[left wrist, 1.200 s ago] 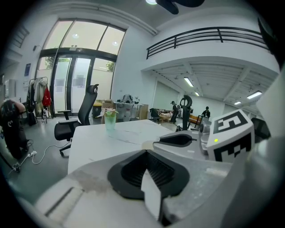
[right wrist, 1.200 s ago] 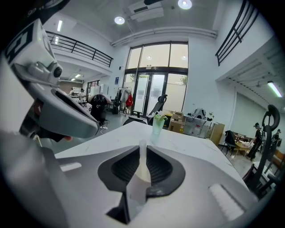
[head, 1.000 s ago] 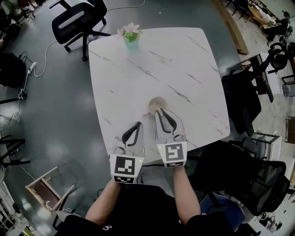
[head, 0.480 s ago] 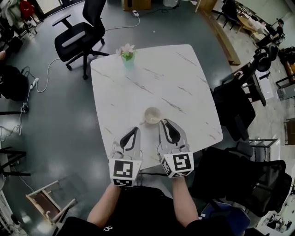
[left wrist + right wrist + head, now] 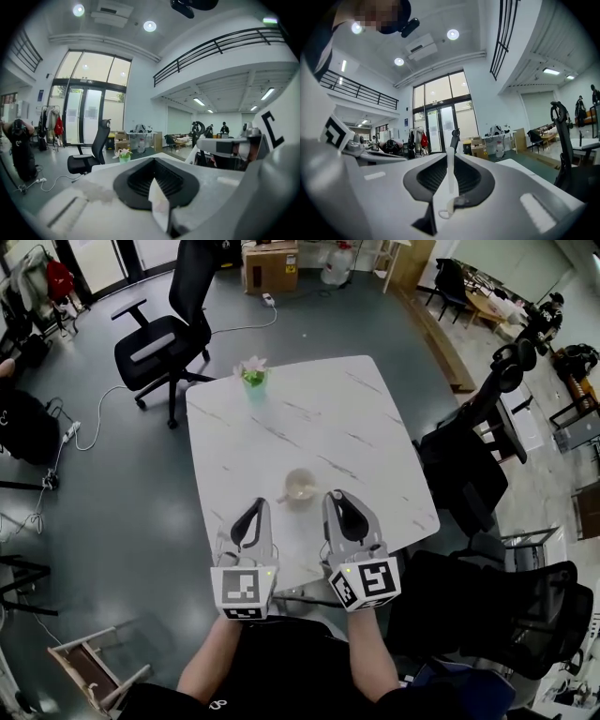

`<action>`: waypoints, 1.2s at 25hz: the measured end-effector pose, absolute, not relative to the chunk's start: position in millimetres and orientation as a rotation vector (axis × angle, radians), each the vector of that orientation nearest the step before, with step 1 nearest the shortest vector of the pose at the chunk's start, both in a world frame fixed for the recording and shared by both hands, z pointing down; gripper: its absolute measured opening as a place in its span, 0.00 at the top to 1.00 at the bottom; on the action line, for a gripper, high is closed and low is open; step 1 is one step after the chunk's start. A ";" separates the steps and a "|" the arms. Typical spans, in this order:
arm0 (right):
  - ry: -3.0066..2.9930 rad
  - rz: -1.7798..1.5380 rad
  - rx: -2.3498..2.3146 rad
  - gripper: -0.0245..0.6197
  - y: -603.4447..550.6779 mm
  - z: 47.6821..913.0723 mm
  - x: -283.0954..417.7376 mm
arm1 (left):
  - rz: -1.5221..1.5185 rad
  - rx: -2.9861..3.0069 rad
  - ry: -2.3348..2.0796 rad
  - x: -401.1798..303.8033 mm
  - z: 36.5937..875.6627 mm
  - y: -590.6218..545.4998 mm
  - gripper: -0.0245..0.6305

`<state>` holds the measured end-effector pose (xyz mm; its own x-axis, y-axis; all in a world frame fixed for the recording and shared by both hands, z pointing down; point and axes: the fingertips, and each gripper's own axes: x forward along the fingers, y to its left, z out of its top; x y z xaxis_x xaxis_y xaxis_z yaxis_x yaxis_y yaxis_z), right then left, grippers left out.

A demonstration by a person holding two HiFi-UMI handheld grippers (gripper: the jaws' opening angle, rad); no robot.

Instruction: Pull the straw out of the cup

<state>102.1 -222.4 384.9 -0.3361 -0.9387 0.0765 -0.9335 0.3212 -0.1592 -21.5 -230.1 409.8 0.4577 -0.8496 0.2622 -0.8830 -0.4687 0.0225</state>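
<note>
Status: extraction judged essentially done.

- Right tool point(image 5: 335, 497): seen pressed together on the straw point(image 5: 450, 180) in the right gripper view. The thin white tube is pinched between the jaws, with its end projecting past the tips into open air.
- Left tool point(image 5: 258, 507): seen closed in the left gripper view. Nothing identifiable is held between the jaws.
- Cup point(image 5: 300, 486): found on the near half of the white marble counter point(image 5: 319, 409), just beyond both tools and roughly between them. It is touched by neither tool. No straw can be made out in it from the head view, though the cup is small there.
- Both tools are held side by side over the near counter edge, apart from each other.

Remaining, as judged: only the straw's disposal, either set down or kept in hand. The task sentence names no place for it. The cup is upright, and no spill is seen.
</note>
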 end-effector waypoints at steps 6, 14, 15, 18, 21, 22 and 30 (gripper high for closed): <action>2.496 -0.230 -1.788 0.89 -212.3 368.6 106.6 | 0.250 2.571 -1.606 -23.2 385.7 -228.1 0.96; 2.503 -0.216 -1.763 0.89 -207.7 361.8 108.3 | 0.239 2.595 -1.589 -17.1 379.1 -220.7 0.96; 2.506 -0.214 -1.757 0.89 -207.5 361.0 107.6 | 0.240 2.595 -1.589 -17.1 379.0 -219.7 0.96; 2.514 -0.209 -1.743 0.89 -207.6 360.2 106.6 | 0.241 2.590 -1.591 -16.9 379.5 -218.0 0.96; 2.515 -0.211 -1.738 0.89 -206.7 360.7 107.6 | 0.242 2.589 -1.598 -16.6 379.1 -216.9 0.96; 2.515 -0.210 -1.737 0.89 -206.0 360.7 108.0 | 0.242 2.591 -1.600 -16.3 378.5 -216.4 0.96; 2.510 -0.208 -1.734 0.89 -204.2 357.7 110.2 | 0.246 2.601 -1.589 -11.6 376.0 -214.9 0.96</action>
